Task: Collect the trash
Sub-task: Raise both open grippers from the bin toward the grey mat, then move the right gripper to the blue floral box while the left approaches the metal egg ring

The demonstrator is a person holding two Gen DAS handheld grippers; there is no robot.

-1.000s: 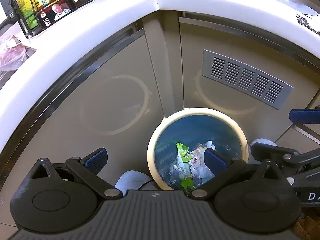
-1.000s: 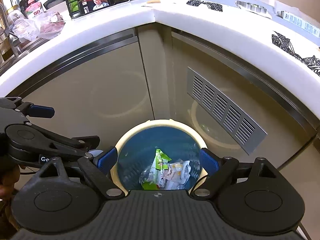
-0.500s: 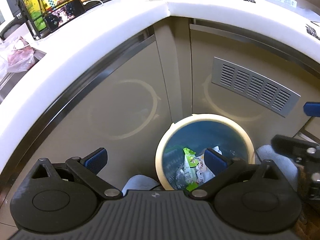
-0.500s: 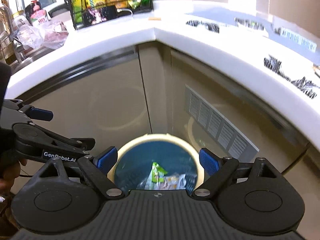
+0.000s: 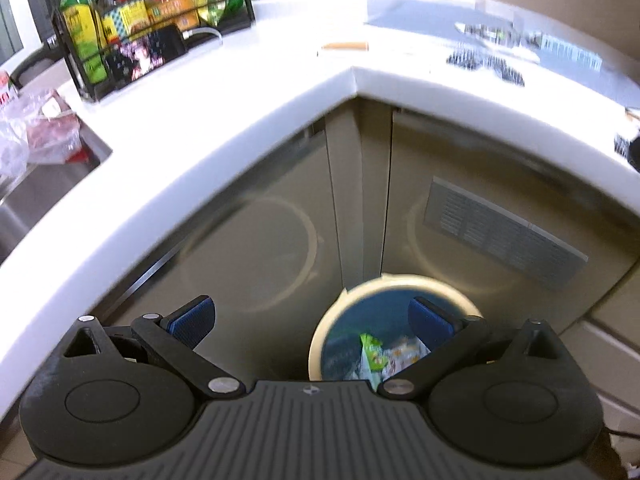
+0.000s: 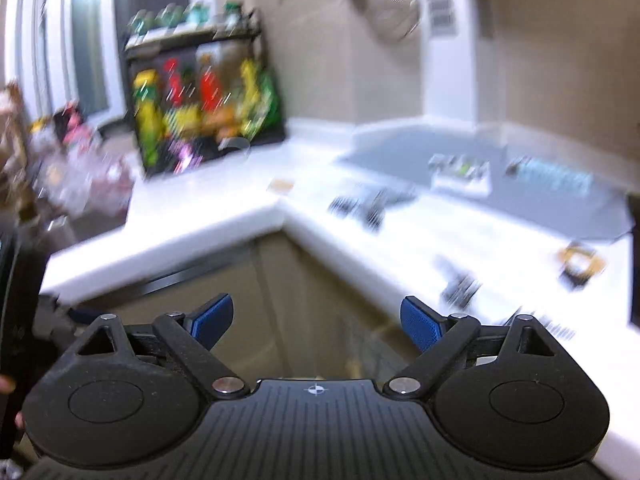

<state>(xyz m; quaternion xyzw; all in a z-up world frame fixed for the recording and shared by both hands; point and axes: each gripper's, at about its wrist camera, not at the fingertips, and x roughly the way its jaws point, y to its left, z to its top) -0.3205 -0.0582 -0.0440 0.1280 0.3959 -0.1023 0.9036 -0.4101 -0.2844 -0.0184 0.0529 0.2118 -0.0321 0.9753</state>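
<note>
Kitchen corner with a white countertop [image 5: 224,148]; both grippers rise away from the trash bin below it.

Left gripper [image 5: 312,322] hangs above the cream-rimmed bin [image 5: 400,280], jaws spread, nothing between them; green and white wrappers [image 5: 380,354] lie inside the bin. Right gripper [image 6: 316,322], its jaws just widened a little and empty, has swung up off the bin toward dark scraps [image 6: 368,204] on the countertop above it. That drop seems finished; more trash likely comes next.
</note>
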